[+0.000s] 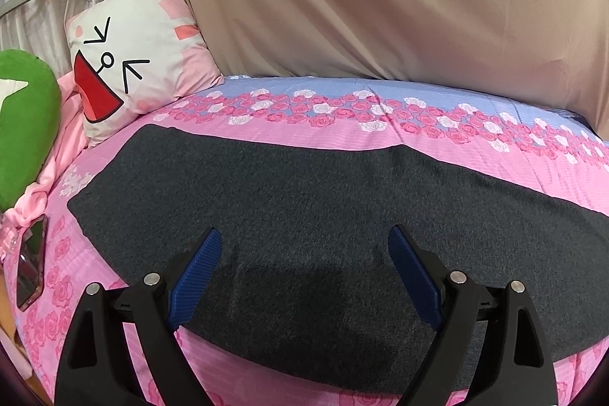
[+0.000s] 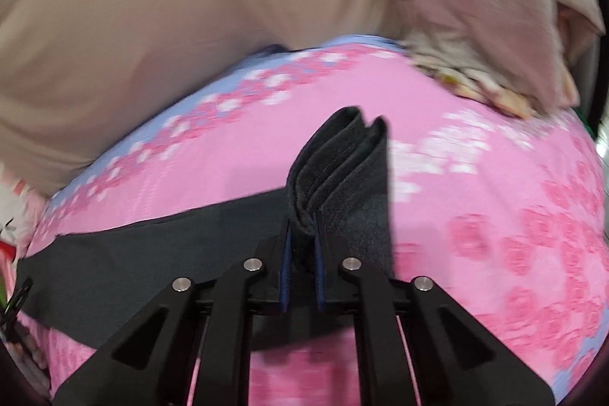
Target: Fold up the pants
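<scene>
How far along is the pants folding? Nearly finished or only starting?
Midway, I would guess. Done: the pants already lie as one flat dark strip on the bed. In hand: the right gripper is shut on one bunched end, raised off the bed. The left gripper is open above the strip, holding nothing. Left: bringing that end across and flattening the fold.

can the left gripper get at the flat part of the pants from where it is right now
Probably yes. The left gripper is open and empty, with the flat dark pants spread on the bedsheet directly under and ahead of its fingers. Nothing lies between them; the right gripper pinches a bunched end elsewhere.
</scene>
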`<action>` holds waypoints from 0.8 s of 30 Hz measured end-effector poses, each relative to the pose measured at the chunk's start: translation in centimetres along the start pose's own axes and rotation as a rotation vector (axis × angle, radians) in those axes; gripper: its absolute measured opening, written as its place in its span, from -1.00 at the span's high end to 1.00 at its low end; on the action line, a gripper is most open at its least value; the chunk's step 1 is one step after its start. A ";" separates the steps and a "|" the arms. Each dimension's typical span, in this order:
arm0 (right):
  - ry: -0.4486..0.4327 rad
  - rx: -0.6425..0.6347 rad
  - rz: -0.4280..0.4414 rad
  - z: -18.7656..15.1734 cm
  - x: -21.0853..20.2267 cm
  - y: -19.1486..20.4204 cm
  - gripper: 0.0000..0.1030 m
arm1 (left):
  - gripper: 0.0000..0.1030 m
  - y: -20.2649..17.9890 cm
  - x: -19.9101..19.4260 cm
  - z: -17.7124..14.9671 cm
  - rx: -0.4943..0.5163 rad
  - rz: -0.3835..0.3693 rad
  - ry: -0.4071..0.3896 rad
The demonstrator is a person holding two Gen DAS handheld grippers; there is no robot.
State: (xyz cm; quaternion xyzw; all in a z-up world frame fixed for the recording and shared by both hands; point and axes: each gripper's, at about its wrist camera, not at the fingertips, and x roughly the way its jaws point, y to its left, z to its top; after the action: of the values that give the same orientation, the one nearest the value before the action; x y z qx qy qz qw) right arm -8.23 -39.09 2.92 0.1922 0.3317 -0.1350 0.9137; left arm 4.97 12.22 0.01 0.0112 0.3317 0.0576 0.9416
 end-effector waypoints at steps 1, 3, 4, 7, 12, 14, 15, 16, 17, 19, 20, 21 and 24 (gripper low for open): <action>0.007 -0.030 0.027 0.0 0.3 2.1 0.83 | -0.68 0.0 0.0 0.0 -0.001 -0.001 0.001; 0.026 -0.091 0.084 -0.1 1.3 6.7 0.83 | -0.68 0.2 0.0 0.1 -0.003 -0.002 0.002; 0.040 -0.122 0.111 -0.4 1.9 8.9 0.83 | -0.68 0.2 0.1 0.1 -0.004 -0.003 0.004; 0.097 -0.214 0.198 -1.6 4.1 16.2 0.84 | -0.68 0.3 0.2 0.0 -0.009 0.003 0.013; 0.179 -0.330 0.275 -4.6 7.0 24.9 0.85 | -0.68 0.4 0.2 0.0 -0.014 -0.008 0.013; 0.216 -0.376 0.296 -5.9 8.0 27.3 0.85 | -0.68 0.4 0.2 0.0 -0.016 -0.013 0.016; 0.224 -0.401 0.293 -6.4 8.3 28.0 0.85 | -0.68 0.4 0.3 0.0 -0.017 -0.015 0.016; 0.213 -0.425 0.272 -6.8 8.3 28.5 0.83 | -0.68 0.5 0.3 0.0 -0.019 -0.018 0.017; 0.191 -0.450 0.251 -7.1 8.0 28.8 0.78 | -0.68 0.5 0.2 0.0 -0.020 -0.019 0.017; 0.162 -0.489 0.243 -7.3 6.8 27.9 0.63 | -0.68 0.6 0.2 0.0 -0.023 -0.024 0.017; 0.150 -0.501 0.223 -7.3 6.3 27.2 0.15 | -0.68 0.6 0.2 0.0 -0.024 -0.026 0.019; 0.120 -0.529 0.189 -7.4 5.5 26.4 -0.29 | -0.68 0.6 0.2 0.0 -0.025 -0.028 0.020; 0.093 -0.602 0.143 -7.9 4.2 24.9 -0.31 | -0.68 0.6 0.3 0.1 -0.026 -0.030 0.026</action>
State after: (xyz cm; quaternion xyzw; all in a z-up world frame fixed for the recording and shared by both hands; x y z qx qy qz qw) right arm -0.19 -13.96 1.10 -0.0581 0.3836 0.0428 0.9207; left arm 5.19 12.86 -0.07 -0.0066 0.3434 0.0479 0.9379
